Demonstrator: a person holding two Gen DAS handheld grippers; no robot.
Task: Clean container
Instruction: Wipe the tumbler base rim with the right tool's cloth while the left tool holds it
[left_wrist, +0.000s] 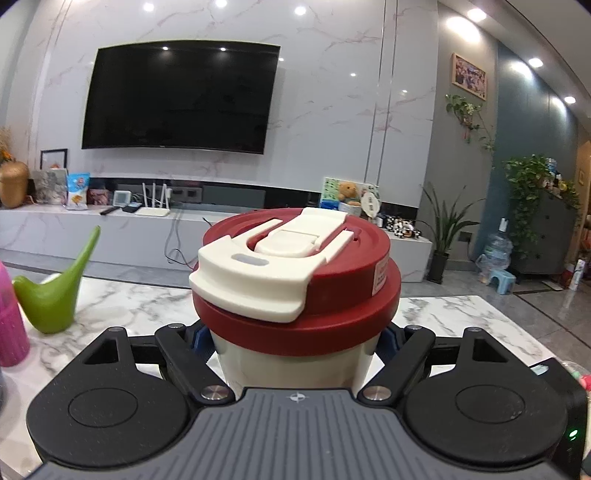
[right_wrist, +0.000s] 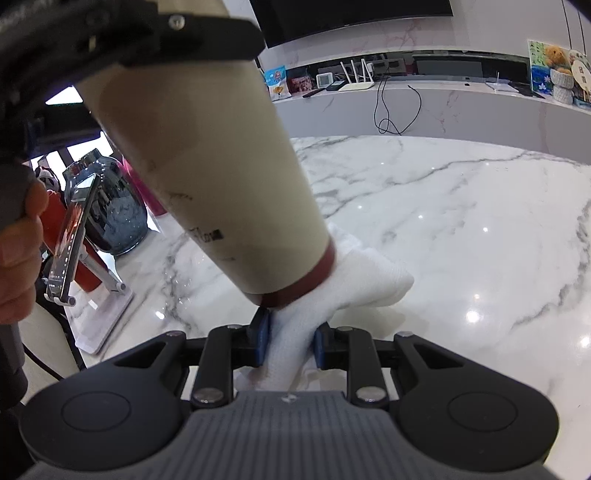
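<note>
A cream tumbler (left_wrist: 295, 362) with a red lid (left_wrist: 347, 291) and white flip clasp (left_wrist: 255, 280) fills the middle of the left wrist view. My left gripper (left_wrist: 295, 341) is shut on its body just under the lid. In the right wrist view the same tumbler (right_wrist: 221, 177) hangs tilted above the marble table (right_wrist: 461, 229), red base band (right_wrist: 314, 280) lowest. My right gripper (right_wrist: 291, 339) is shut on a white cloth (right_wrist: 332, 291) that lies against the tumbler's base. The left gripper's black finger (right_wrist: 184, 33) crosses the tumbler at the top left.
A green watering can (left_wrist: 55, 291) and a pink bottle (left_wrist: 11, 325) stand left on the table. A phone on a stand (right_wrist: 74, 236), a dark blue vase (right_wrist: 114, 214) and a hand (right_wrist: 18, 258) are at the left in the right wrist view. TV console (left_wrist: 110, 229) behind.
</note>
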